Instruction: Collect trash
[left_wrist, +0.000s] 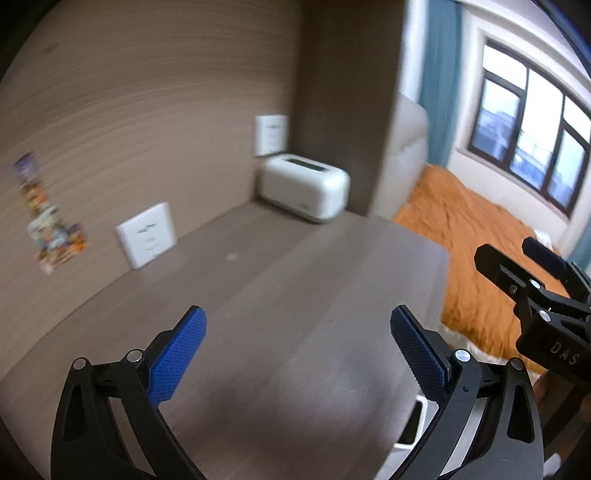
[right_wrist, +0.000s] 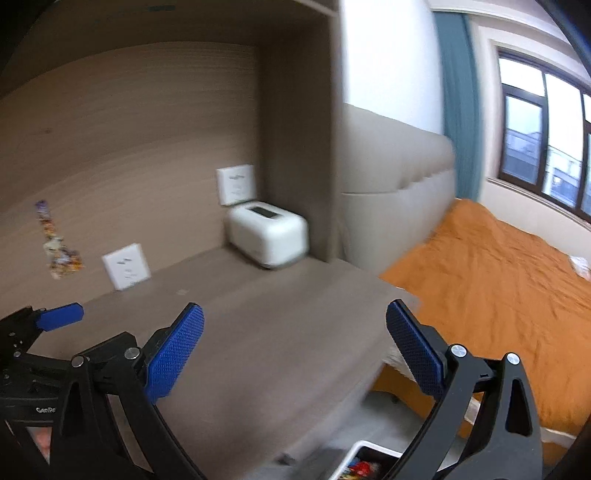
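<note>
- Both pairs of jaws stand wide apart and hold nothing: my left gripper (left_wrist: 297, 354) and my right gripper (right_wrist: 295, 350) each show bare blue pads with only desk between them.
- Both hang above the brown desk (left_wrist: 280, 288), side by side, pointing toward the back corner where a white toaster-like appliance (left_wrist: 304, 188) sits under a wall socket (left_wrist: 270, 134). A second socket (left_wrist: 147, 235) is mounted lower on the back panel.
- The only thing I would call trash is a colourful wrapper strip (left_wrist: 44, 218), far left against the back panel, well apart from both of us. It is blurred, so I cannot tell whether it leans on the panel, is stuck to it, or rests on the desk.
- A white bin (right_wrist: 364, 463) sits below the desk's front edge with something colourful already in it; that is likely where the trash goes.
- My guess is that the wrapper is thin film: nearly weightless, floppy, a bit slick, not fragile. It would crumple rather than break.
- I would take it near its wider lower end, pinching across the flat faces so the textured pads bite on both sides.
- Orange bedding (right_wrist: 491, 273) lies off to the right; nothing on it reads clearly as trash.
</note>
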